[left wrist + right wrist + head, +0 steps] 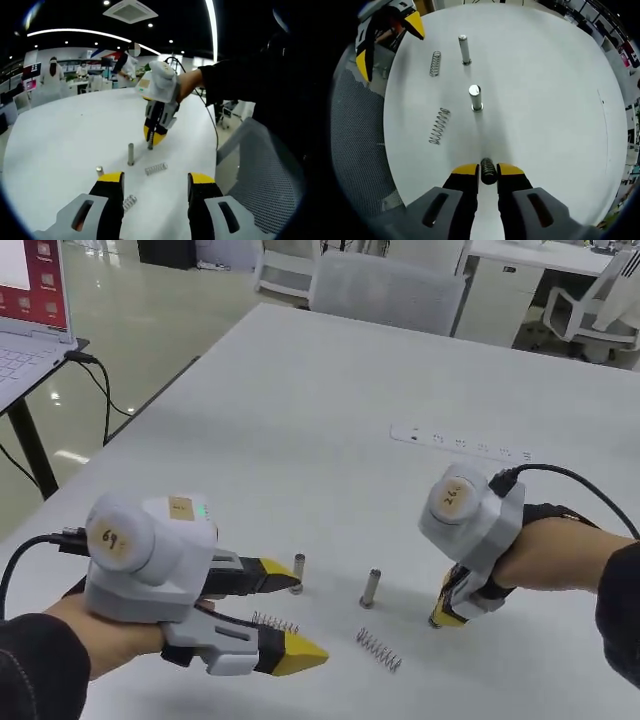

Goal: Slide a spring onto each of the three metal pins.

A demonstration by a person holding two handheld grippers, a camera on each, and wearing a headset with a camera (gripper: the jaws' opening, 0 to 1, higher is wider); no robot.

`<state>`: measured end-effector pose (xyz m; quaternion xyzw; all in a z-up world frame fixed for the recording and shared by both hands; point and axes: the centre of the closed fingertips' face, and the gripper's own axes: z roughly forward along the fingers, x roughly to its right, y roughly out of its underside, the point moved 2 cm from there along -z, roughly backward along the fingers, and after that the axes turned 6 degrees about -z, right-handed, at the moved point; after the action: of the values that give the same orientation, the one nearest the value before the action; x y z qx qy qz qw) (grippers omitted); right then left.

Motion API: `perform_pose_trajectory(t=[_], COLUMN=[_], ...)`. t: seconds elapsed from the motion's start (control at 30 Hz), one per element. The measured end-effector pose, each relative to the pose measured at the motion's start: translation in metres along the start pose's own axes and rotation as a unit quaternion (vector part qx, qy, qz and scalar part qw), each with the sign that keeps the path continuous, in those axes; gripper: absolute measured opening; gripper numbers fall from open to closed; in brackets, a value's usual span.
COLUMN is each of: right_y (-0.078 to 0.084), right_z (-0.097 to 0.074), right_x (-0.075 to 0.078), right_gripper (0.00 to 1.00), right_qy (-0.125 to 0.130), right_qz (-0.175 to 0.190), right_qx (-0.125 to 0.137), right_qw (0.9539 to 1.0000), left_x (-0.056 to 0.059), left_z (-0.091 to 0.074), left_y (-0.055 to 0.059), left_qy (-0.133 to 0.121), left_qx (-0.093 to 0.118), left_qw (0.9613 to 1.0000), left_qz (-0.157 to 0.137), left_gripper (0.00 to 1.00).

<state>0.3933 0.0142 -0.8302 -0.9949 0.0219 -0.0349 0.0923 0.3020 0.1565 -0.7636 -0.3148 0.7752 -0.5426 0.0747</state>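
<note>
Gripping spring (488, 170), pin perhaps beneath.

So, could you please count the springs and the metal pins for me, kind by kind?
Springs: 3, one in the right claw
Metal pins: 3, one under that claw
Total: 6

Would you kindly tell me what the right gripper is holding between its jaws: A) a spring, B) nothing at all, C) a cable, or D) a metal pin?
A: in the right gripper view, the right gripper is shut on a coiled spring, while the near pin and far pin stand bare ahead of it.
</note>
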Motion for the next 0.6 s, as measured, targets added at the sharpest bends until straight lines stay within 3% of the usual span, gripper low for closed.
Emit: perform_pose_trajectory(t=[0.6], right_y=[0.009], right_z=[-0.017], right_x=[-0.006], right_gripper=[0.19], right_qy=[0.021], right_qz=[0.023], right_qx=[0.021], right_qw=[0.9993], left_x=[0.002], left_z=[0.001], left_y=[0.001], left_qy=[0.004], left_qx=[-0.004], left_qw=[1.0000], left_qz=[0.004], left_gripper=[0.45])
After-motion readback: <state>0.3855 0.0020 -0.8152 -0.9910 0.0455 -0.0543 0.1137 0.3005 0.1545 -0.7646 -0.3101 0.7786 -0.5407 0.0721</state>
